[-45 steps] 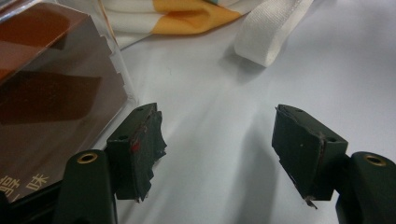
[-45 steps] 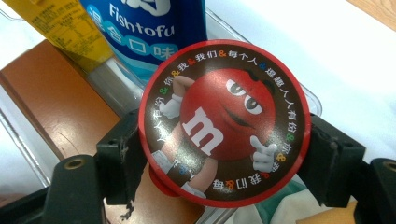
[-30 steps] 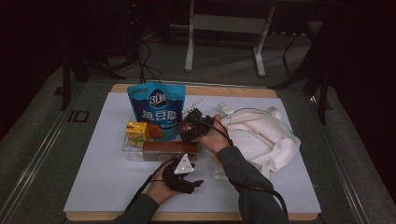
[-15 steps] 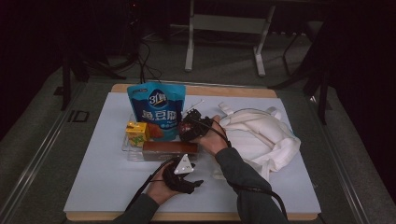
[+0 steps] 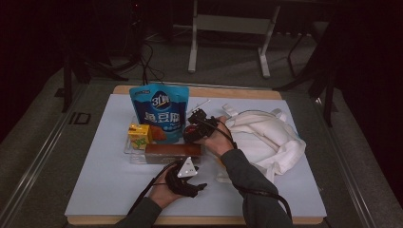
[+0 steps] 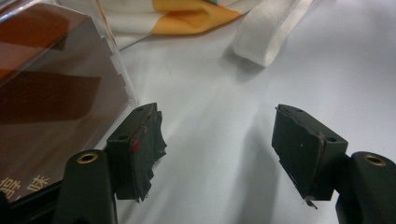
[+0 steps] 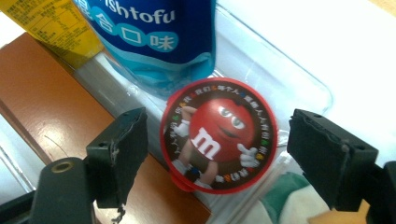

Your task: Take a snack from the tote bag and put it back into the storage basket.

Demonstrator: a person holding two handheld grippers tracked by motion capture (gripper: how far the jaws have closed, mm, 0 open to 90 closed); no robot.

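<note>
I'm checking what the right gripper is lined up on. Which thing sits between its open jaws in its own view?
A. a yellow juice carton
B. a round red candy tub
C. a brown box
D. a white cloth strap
B: in the right gripper view the round red candy tub lies in the gap of the right gripper, whose jaws stand clear of it on both sides.

The high view looks forward and down on the table (image 5: 95,190) from above the person's side, far enough to take in the whole top. The left gripper view sits low and close, looking along the table past the brown box (image 6: 51,93) toward the white bag (image 6: 266,32). The right gripper view looks down, very near, on the red lid (image 7: 219,140). All three share the box.
</note>
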